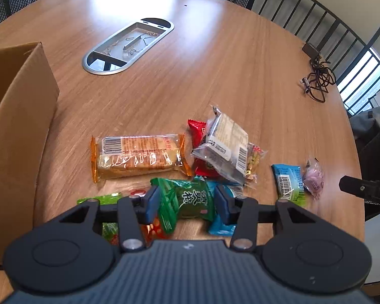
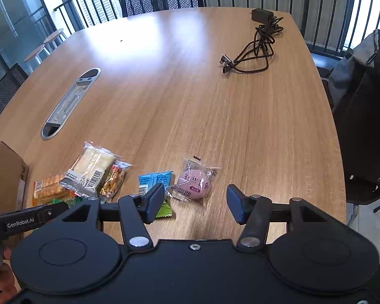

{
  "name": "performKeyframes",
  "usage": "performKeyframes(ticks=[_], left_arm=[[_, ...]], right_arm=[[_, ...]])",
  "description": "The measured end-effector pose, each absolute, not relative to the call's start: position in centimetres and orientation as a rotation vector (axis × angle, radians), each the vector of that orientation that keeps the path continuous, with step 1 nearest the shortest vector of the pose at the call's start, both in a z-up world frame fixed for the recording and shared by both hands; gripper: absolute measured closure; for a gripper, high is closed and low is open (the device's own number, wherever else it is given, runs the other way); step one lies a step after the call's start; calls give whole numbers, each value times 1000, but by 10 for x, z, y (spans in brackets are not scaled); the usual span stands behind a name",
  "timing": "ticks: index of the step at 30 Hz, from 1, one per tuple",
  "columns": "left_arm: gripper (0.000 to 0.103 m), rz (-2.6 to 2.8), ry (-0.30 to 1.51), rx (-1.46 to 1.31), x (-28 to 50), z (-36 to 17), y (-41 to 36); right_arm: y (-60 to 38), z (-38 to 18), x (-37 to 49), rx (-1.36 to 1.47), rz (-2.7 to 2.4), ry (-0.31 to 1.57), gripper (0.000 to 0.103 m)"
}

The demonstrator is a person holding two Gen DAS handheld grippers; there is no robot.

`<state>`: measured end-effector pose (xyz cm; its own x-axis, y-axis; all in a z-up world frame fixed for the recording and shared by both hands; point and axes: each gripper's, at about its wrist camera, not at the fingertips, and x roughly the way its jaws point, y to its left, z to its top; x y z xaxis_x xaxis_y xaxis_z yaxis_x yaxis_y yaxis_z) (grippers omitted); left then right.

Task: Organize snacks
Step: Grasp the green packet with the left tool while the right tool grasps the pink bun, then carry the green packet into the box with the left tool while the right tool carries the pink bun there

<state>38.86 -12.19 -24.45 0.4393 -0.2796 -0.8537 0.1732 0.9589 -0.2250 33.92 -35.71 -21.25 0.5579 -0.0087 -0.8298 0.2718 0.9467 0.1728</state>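
The left claw [image 1: 187, 204] is held low over the table [image 1: 202, 76], its blue pads on either side of a green snack packet [image 1: 190, 200]; the pads look pressed against the wrapper's two ends, so it appears to be gripping that packet, which sits at 6 o'clock in the left wrist view. The right claw [image 2: 195, 204] hovers just above the table with its jaws spread wide and nothing between them; a pink round sweet [image 2: 195, 183] in clear wrap lies at 12 o'clock from its fingertips, just beyond them. A cardboard box [image 1: 17, 136] stands open at 9 o'clock in the left view, beside the snacks; what its inside holds cannot be told. The other snacks lie loose on the table: a long orange-ended biscuit pack [image 1: 138, 155] at 11 o'clock from the left claw, a clear-wrapped sandwich cake [image 1: 225, 144] resting on a red packet [image 1: 198, 131] at 1 o'clock, and a blue packet [image 1: 288, 181] at 3 o'clock touching the pink sweet. A coiled black cable [image 2: 258, 48] lies well apart at 1 o'clock in the right view, and an oval metal cable port [image 1: 128, 45] is set into the table at 11 o'clock.
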Motion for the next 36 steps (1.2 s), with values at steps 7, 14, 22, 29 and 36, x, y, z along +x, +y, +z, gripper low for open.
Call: performKeyframes(ticks=[7, 14, 22, 29, 36], left_arm=[[68, -283, 1097, -66, 392, -252, -132], [75, -278, 1085, -81, 391, -241, -128], [75, -278, 1051, -104, 386, -224, -119], [75, -283, 1015, -106, 381, -205, -111], [75, -283, 972, -111, 372, -178, -99]], right_arm=[[-357, -234, 360, 292, -206, 1006, 51], [-354, -251, 374, 292, -202, 1035, 51], [-349, -255, 375, 289, -190, 1052, 73], [-340, -228, 358, 301, -182, 1018, 74], [-323, -193, 347, 294, -160, 967, 74]])
